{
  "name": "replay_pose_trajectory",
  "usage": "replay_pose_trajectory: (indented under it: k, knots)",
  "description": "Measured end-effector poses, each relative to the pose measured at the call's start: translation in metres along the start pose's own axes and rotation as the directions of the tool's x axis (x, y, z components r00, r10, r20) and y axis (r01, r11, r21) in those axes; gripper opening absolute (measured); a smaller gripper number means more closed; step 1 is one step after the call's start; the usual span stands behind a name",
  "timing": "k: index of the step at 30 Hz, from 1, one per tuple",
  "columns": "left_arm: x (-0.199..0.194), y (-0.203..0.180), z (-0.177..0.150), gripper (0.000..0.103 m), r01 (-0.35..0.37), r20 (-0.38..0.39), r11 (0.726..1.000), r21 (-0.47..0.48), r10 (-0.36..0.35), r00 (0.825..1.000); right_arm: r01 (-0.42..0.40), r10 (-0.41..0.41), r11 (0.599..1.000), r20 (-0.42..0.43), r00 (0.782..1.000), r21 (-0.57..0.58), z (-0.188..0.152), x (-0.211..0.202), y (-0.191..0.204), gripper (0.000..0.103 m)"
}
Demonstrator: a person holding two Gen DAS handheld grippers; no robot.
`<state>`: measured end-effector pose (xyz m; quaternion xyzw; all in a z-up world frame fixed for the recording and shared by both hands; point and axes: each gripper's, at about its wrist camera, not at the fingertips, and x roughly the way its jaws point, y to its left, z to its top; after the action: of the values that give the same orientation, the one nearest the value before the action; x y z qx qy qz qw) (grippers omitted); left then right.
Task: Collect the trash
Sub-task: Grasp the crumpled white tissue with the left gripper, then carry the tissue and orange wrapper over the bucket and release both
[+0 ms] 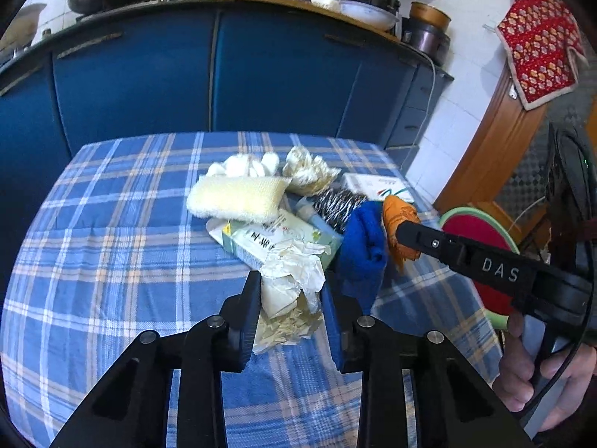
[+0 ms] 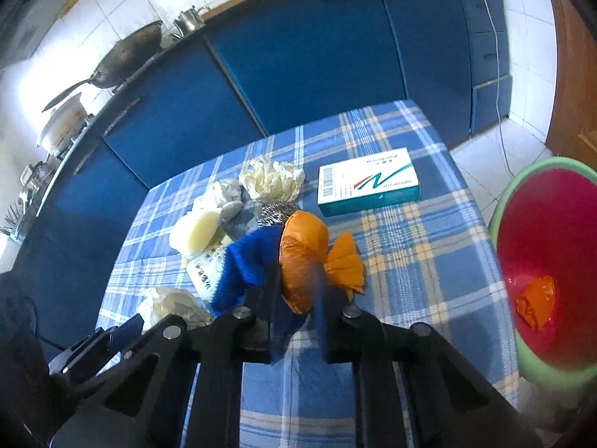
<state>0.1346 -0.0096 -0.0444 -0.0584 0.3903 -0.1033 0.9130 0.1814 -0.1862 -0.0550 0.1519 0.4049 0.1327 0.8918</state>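
A heap of trash lies on the blue plaid tablecloth [image 1: 112,242]. My left gripper [image 1: 291,291] is shut on a crumpled white paper wad [image 1: 291,276]. My right gripper [image 2: 298,280] is shut on an orange wrapper [image 2: 304,257]; it also shows in the left wrist view [image 1: 399,220]. A blue cloth [image 1: 363,250] lies beside both, also in the right wrist view [image 2: 248,265]. A red bin with a green rim [image 2: 541,257] stands right of the table with an orange scrap [image 2: 535,300] inside.
The heap also holds a yellow sponge [image 1: 238,198], a green-white carton [image 1: 276,239], steel wool [image 1: 335,205], cream wads [image 1: 309,168] and a white-teal box [image 2: 367,181]. Blue cabinets [image 1: 261,74] stand behind the table.
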Motion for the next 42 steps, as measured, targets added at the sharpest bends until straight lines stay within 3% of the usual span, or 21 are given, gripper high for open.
replay_pose_trajectory:
  k: [10, 21, 31, 42]
  knots:
    - [-0.023, -0.027, 0.014, 0.032, 0.028, 0.063, 0.998, 0.054, -0.031, 0.998, 0.018, -0.017, 1.000, 0.094, 0.995, -0.008, -0.003, -0.053, -0.009, 0.018]
    - [-0.030, -0.085, 0.025, 0.032, 0.098, 0.097, 0.983, 0.155, -0.114, 0.989, 0.085, -0.087, 0.996, 0.176, 0.980, 0.020, -0.013, -0.110, -0.041, 0.018]
    - [-0.018, -0.146, 0.026, 0.032, 0.190, 0.072, 0.950, 0.248, -0.213, 0.974, 0.154, -0.171, 0.983, 0.205, 0.964, 0.096, -0.023, -0.140, -0.087, 0.018]
    - [0.021, -0.203, 0.019, 0.032, 0.268, 0.005, 0.908, 0.321, -0.284, 0.959, 0.195, -0.234, 0.960, 0.190, 0.953, 0.201, -0.035, -0.148, -0.145, 0.018]
